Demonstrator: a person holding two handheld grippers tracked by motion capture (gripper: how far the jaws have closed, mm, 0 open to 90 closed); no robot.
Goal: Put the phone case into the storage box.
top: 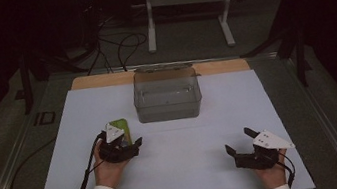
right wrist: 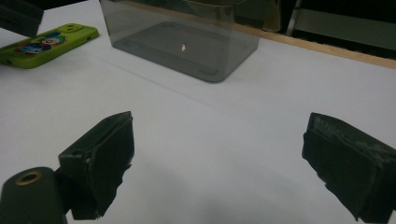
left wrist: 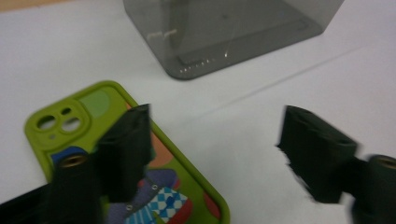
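A phone in a lime-green case (left wrist: 93, 107) lies flat on the white sheet, camera holes toward the far side and a cartoon print on its back. My left gripper (left wrist: 215, 149) is open, with its left jaw hovering over the phone's right edge and its right jaw over bare sheet. From above, the left gripper (top: 130, 139) covers part of the phone (top: 121, 125). My right gripper (top: 239, 141) is open and holds nothing, low over the sheet at the near right. In its own view the right gripper (right wrist: 217, 158) faces the phone (right wrist: 46, 42) far to the left.
An empty translucent grey bin (top: 167, 94) stands at the back middle of the white sheet (top: 193, 171), just right of the phone, and it appears as the bin (left wrist: 224, 32) and the bin (right wrist: 187, 42) too. A wooden table edge (top: 103, 80) runs behind it. Cables and a metal stand lie on the floor beyond.
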